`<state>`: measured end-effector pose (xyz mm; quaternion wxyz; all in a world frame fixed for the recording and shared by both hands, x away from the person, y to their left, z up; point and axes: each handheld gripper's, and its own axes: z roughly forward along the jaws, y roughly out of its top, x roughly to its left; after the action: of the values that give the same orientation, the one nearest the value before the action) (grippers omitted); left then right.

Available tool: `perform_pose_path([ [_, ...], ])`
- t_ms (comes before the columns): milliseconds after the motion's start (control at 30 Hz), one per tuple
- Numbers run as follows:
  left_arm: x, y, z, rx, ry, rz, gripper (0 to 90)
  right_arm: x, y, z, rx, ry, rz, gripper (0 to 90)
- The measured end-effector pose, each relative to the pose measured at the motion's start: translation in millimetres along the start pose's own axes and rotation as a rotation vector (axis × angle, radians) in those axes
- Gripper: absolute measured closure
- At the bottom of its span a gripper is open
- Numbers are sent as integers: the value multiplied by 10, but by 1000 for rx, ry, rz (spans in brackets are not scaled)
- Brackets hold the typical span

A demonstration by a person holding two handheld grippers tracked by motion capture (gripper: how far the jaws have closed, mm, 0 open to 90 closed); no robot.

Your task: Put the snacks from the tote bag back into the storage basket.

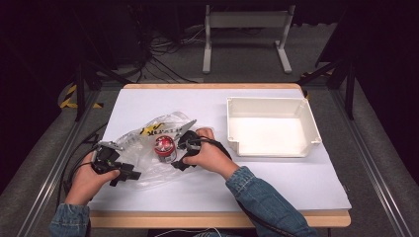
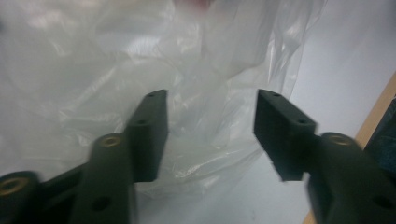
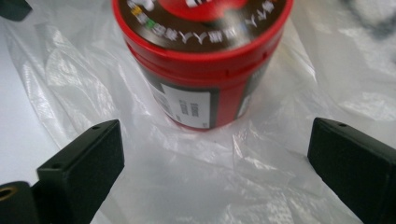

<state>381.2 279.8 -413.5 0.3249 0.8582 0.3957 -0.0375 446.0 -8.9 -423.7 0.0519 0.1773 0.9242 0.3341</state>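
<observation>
Dark floor, cables and a white frame sit behind the white counter [image 1: 276, 192] in the high view. On it I see a crumpled clear plastic bag [image 1: 148, 136] left of centre, with a red-lidded jar [image 1: 164, 147] standing upright on it, and an empty white bin [image 1: 271, 126] well apart to the right. My left gripper [image 1: 116, 168] sits at the bag's near-left edge; my right gripper [image 1: 184, 150] is just beside the jar on its right.

From the left gripper view, both fingers [image 2: 147, 135] are spread apart with nothing between them, poised over the bag's [image 2: 140, 84] wrinkled film near the counter edge.

From the right gripper view, the fingers [image 3: 88, 156] are released and wide, the jar [image 3: 201, 60] upright ahead of them and between their lines, resting on the bag [image 3: 196, 182], not yet touched.

I judge the jar rigid and fairly light, its printed wall smooth, so I'd clamp across the body below the lid. The bag is thin, soft and slippery; I'd pinch 1 loose fold at its edge to steady it.
</observation>
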Motion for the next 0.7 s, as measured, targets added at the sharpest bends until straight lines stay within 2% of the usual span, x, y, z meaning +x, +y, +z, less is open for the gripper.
perform_pose_path([
  [100, -29, 9, -95, -80, -2, 60, 277, 19, 27, -21, -25, 9, -16, 42],
  [133, -29, 9, -95, -80, -2, 60, 241, 27, 39, -30, -42, 17, -20, 43],
  [233, -47, 9, -168, -154, -10, 93, 213, 32, 56, -39, -62, 25, -27, 45],
  [267, -50, 10, -188, -175, -8, 103, 198, 32, 66, -38, -84, 34, -29, 46],
  [367, -51, 1, -230, -219, -12, 109, 182, 25, 78, -31, -129, 41, -21, 47],
  [400, -51, 1, -230, -219, -12, 109, 177, 25, 78, -31, -129, 41, -21, 47],
  [533, -43, -13, -290, -281, 4, 97, 164, 4, 78, 14, -190, 52, -6, 47],
  [700, -43, -30, -317, -309, 17, 93, 152, -9, 71, 99, -239, 51, 10, 47],
])
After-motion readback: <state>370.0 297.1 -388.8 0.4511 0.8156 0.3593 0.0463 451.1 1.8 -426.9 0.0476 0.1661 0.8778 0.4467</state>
